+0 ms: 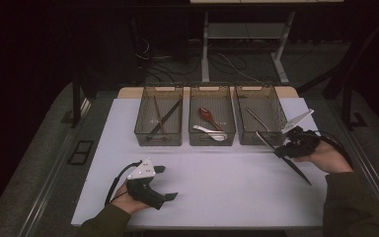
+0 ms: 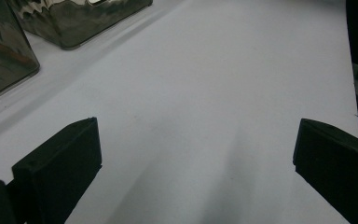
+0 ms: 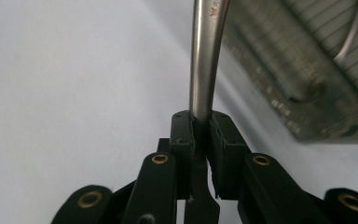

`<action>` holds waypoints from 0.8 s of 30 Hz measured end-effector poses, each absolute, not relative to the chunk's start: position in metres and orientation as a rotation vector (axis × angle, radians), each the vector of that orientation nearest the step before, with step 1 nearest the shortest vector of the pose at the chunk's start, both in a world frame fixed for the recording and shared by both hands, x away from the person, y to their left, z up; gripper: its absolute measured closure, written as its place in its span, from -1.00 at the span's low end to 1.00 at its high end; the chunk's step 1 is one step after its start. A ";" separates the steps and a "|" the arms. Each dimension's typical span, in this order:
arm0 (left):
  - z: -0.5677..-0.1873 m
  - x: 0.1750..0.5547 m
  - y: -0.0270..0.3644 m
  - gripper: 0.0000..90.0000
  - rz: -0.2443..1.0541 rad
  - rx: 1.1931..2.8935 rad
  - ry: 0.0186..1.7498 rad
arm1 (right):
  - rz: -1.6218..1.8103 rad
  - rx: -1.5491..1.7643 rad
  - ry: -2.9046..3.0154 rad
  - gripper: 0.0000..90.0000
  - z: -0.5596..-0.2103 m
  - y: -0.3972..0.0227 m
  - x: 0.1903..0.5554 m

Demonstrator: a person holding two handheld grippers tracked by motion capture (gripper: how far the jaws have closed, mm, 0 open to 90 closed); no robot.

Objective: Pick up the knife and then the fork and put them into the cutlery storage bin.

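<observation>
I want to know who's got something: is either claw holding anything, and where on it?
The right claw is shut on a metal utensil, pinching its handle partway along. The left claw is open, holding nothing.

Lab or recording-studio setup, not a home. Dark room, black backdrop all round. White tabletop lit from above, sitting on a larger grey bench with a metal rail at 8 o'clock. Three identical clear plastic bins lined up in a row at 12 o'clock, sorted cutlery inside. Behind them, white desk legs and loose cables on grey floor. Person holds handheld data-collection grippers, cabled.
</observation>
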State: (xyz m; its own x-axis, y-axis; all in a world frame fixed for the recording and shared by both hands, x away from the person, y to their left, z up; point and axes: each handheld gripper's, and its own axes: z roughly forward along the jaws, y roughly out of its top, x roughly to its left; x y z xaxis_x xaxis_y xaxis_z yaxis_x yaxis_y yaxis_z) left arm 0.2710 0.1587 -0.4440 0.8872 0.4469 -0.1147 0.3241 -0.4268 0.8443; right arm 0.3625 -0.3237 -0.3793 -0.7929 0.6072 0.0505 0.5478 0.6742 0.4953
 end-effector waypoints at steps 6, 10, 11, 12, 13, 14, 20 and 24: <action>-0.444 0.271 0.159 -0.98 0.157 2.052 0.557 | 0.859 0.967 2.678 0.79 -0.370 -0.329 0.359; -0.444 0.271 0.159 -0.99 0.154 2.053 0.558 | 0.992 0.998 2.583 0.79 -0.362 -0.338 0.358; -0.444 0.271 0.159 -0.99 0.155 2.054 0.556 | 1.022 1.010 2.554 0.79 -0.360 -0.339 0.359; -0.444 0.272 0.159 -0.98 0.155 2.056 0.557 | 1.046 1.017 2.528 0.79 -0.358 -0.341 0.359; -0.444 0.272 0.159 -0.99 0.155 2.054 0.558 | 1.064 1.026 2.507 0.79 -0.356 -0.342 0.359; -0.444 0.272 0.159 -0.99 0.155 2.055 0.558 | 1.079 1.032 2.481 0.79 -0.354 -0.343 0.359; -0.444 0.271 0.159 -0.98 0.155 2.052 0.561 | 1.172 1.075 2.344 0.79 -0.343 -0.345 0.364; -0.444 0.271 0.159 -0.99 0.154 2.055 0.558 | 1.178 1.081 2.285 0.79 -0.331 -0.342 0.370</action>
State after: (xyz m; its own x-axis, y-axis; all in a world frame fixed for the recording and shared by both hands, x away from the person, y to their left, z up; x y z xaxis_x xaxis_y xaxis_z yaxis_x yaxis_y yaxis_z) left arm 0.2714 0.1588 -0.4441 0.8872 0.4471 -0.1140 0.3248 -0.4296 0.8426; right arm 0.3702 -0.3418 -0.3306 -0.6471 0.7616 0.0345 0.4701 0.3630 0.8045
